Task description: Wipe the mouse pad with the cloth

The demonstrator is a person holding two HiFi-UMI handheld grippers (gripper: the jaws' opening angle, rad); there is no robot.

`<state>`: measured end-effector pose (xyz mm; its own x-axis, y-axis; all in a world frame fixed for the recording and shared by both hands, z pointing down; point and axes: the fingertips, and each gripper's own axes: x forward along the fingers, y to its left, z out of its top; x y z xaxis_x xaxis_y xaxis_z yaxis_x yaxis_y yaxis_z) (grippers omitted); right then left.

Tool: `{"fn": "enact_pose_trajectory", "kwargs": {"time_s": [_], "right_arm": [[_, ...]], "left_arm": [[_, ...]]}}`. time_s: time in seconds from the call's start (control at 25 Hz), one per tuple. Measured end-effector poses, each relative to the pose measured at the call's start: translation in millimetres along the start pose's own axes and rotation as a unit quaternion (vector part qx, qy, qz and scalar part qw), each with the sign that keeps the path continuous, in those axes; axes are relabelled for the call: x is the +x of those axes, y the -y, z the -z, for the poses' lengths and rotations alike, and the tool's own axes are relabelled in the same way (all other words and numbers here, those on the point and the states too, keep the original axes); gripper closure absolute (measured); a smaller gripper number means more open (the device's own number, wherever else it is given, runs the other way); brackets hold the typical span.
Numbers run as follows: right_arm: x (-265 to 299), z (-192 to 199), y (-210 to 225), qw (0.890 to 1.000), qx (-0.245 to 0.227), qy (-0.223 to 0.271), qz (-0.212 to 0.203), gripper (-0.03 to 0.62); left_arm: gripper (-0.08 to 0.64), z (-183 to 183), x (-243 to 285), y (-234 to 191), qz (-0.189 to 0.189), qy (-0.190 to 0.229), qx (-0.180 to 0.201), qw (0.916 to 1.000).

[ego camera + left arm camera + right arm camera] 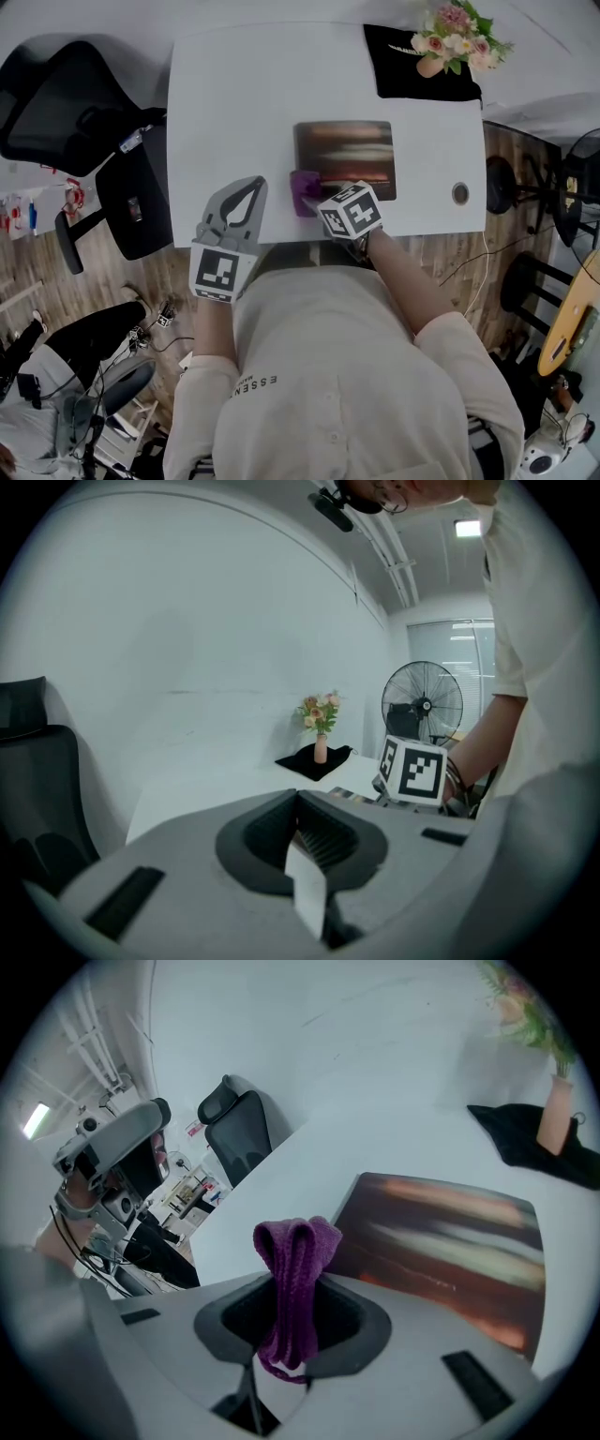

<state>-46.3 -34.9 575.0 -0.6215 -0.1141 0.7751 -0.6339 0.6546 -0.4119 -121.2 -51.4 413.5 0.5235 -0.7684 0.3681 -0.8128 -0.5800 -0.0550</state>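
Own view shows right gripper (287,1349) pinching cloth (294,1265), seemingly doubled.

The left gripper (253,187) points forward, its fingers pressed together with nothing between them. The right gripper (312,197), on a forearm angled inward to the left, has its fingers clamped on the purple cloth (292,1251).

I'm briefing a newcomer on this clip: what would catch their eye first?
The purple cloth pinched in the right tongs, at the near left corner of the dark mouse pad on the white desk. Then the pink flowers on a black mat at the desk's far right corner.
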Motion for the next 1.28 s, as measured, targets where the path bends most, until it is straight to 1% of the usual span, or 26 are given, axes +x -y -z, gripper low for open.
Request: {"fn": "enact_pose_trajectory", "kwargs": {"time_s": [0.16,0.32,0.48,0.72,0.88,1.0,1.28], "right_arm": [[5.8,4.0,14.2,1.0,-0.016,-0.007,0.02,0.485],[2.8,7.0,19.5,1.0,-0.001,-0.006,0.014,0.485],[-4.0,10.6,30.4,1.0,0.007,-0.003,0.014,0.485],[-20.6,20.4,51.1,1.0,0.023,0.001,0.019,0.485],[-31.9,27.5,66.1,0.999,0.03,0.001,0.025,0.485],[-40.7,32.7,76.0,0.999,0.037,0.002,0.029,0.485],[-59.9,44.4,103.4,0.998,0.054,0.007,0.036,0.485]], "left_arm": [[0.558,1.7,1.6,-2.1,0.001,0.003,0.004,1.0],[0.558,0.3,5.5,0.4,0.001,-0.001,-0.011,0.9999],[0.558,-1.4,16.1,6.2,0.008,-0.001,-0.005,1.0],[0.558,-5.1,33.2,19.5,0.024,0.004,-0.01,0.9997],[0.558,-12.0,44.2,30.5,0.029,0.003,-0.012,0.9995],[0.558,-15.9,51.9,35.7,0.033,0.006,-0.002,0.9994],[0.558,-21.6,73.2,49.8,0.041,0.007,-0.002,0.9991]]}}
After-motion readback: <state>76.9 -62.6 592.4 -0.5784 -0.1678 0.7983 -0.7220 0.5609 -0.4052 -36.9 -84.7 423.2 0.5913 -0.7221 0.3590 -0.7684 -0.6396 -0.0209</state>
